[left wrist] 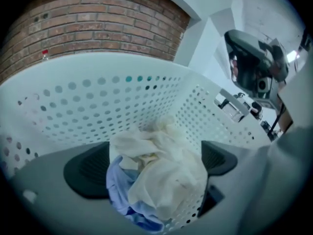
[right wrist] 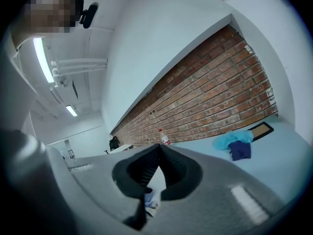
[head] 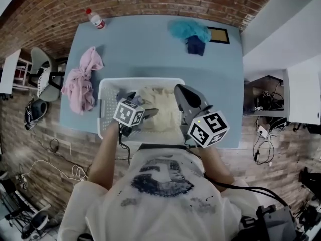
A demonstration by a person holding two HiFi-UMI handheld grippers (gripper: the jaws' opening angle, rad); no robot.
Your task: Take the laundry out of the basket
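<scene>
A white perforated laundry basket (head: 107, 102) stands on the light blue table, at its near edge. A cream cloth (head: 161, 112) fills its middle. In the left gripper view the cream cloth (left wrist: 164, 168) lies bunched over a pale blue garment (left wrist: 119, 182), between my left gripper's (left wrist: 154, 165) wide-open jaws. My left gripper (head: 142, 104) reaches down into the basket. My right gripper (head: 179, 90) hovers over the basket's right side. In its own view my right gripper (right wrist: 157, 149) is shut, its tips meeting with nothing between them.
A pink garment (head: 81, 82) lies on the table left of the basket. A teal cloth (head: 186, 29) and a navy cloth (head: 195, 45) lie at the far side beside a dark-framed mat (head: 218, 35). A bottle (head: 95, 19) stands at the far left corner. Brick wall behind.
</scene>
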